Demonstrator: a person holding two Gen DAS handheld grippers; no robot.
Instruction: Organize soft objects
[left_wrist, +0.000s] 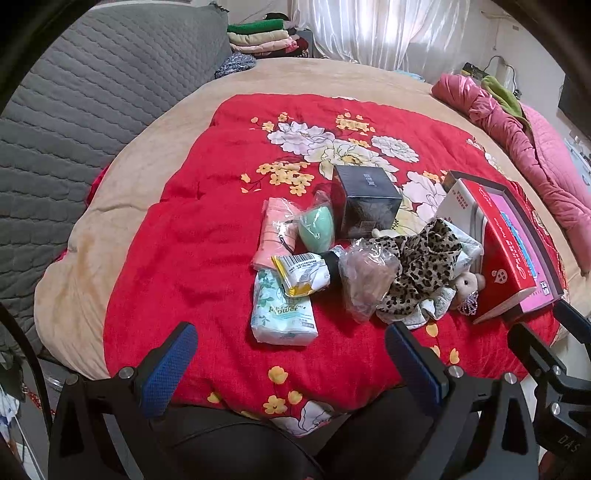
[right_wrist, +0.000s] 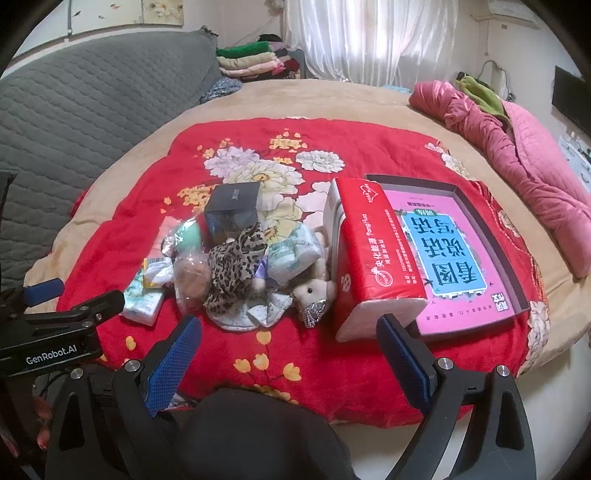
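a heap of soft things lay at the centre of both views on the red floral quilt (left_wrist: 192, 229): a leopard-print cloth (left_wrist: 417, 266) draped over a small plush toy (left_wrist: 467, 286), a mint sponge in a bag (left_wrist: 316, 225) and a tissue pack (left_wrist: 282, 314). just right of them a red tissue box (right_wrist: 376, 266) leaned on a shallow tray with a pink book (right_wrist: 458, 243), with a black box (left_wrist: 365, 201) behind the heap. the left gripper (left_wrist: 291, 365) and right gripper (right_wrist: 288, 365) hovered at the lower edge, fingers spread wide and holding nothing.

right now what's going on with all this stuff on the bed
Nothing is being handled yet. The left gripper and right gripper both hover open and empty near the edge of the red floral quilt. A jumble waits there: leopard-print cloth, small plush bear, tissue pack, black box and red tissue box.
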